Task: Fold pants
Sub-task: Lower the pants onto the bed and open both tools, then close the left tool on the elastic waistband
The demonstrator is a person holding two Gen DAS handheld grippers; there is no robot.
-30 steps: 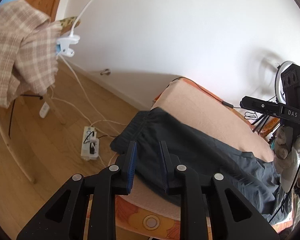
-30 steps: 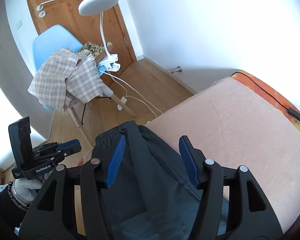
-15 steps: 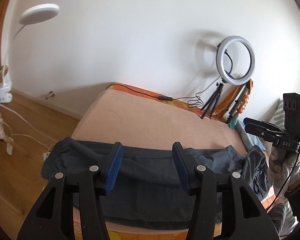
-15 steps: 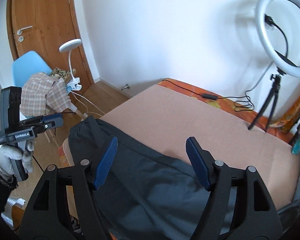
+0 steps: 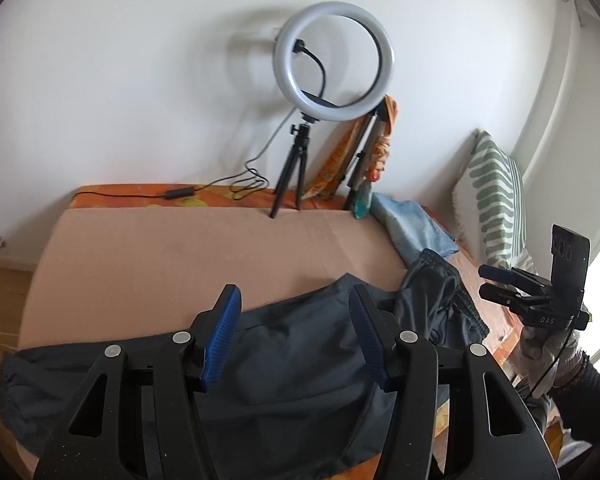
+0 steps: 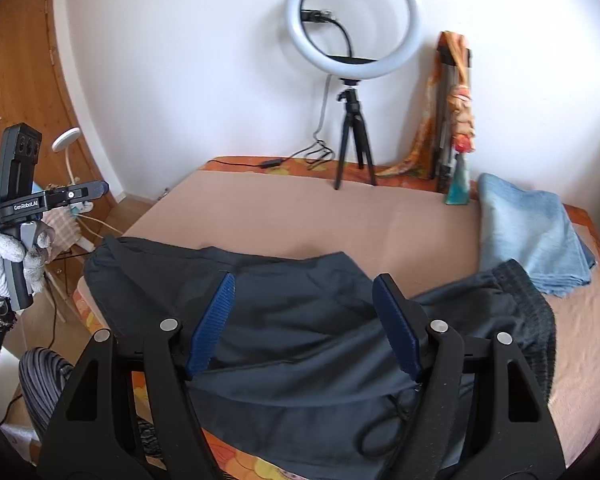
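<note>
Dark grey pants [image 5: 292, 364] lie loosely folded along the near edge of a bed with a peach cover [image 5: 180, 248]; they also show in the right wrist view [image 6: 300, 320]. The elastic waistband [image 6: 528, 292] is bunched at the right. My left gripper [image 5: 294, 312] is open and empty above the pants. My right gripper [image 6: 304, 304] is open and empty above the pants' middle. Each gripper shows in the other's view, held in a gloved hand: the right one [image 5: 500, 284] and the left one [image 6: 96, 190].
A ring light on a tripod [image 6: 352, 24] stands at the bed's far edge with its cable [image 5: 220, 188]. A folded light-blue cloth [image 6: 528, 232] lies at the right. A striped pillow [image 5: 496, 200] leans far right. A chair with a checked cloth [image 6: 62, 228] stands left of the bed.
Both views have swung from the floor and chair side up and right to face the bed and the ring light. The left gripper's jaws have opened wider. The pants have not visibly moved.
</note>
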